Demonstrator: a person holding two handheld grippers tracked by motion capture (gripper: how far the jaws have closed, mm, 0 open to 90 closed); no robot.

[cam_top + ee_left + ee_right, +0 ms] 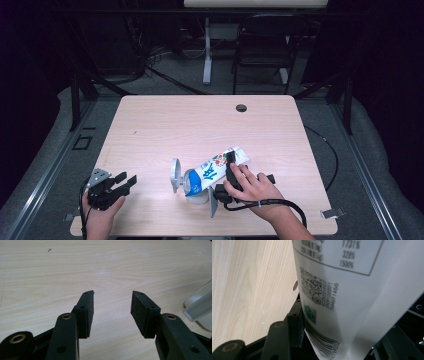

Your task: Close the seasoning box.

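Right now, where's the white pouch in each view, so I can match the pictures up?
High view: the pouch lies slanted at lower centre, its low end over a white cup, its upper part in the right gripper.
Left gripper view: I can't pick out the pouch; a pale plastic piece sits at the right edge.
Right gripper view: the pouch spans centre and right, printed back showing.
Shared landmark: the wooden table.

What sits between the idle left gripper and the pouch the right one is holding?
Nothing visible. Bare table lies between the open left gripper and the pouch, which the right gripper clamps, tipped toward the white cup. The cup stand's disc is the pouch's near neighbour.
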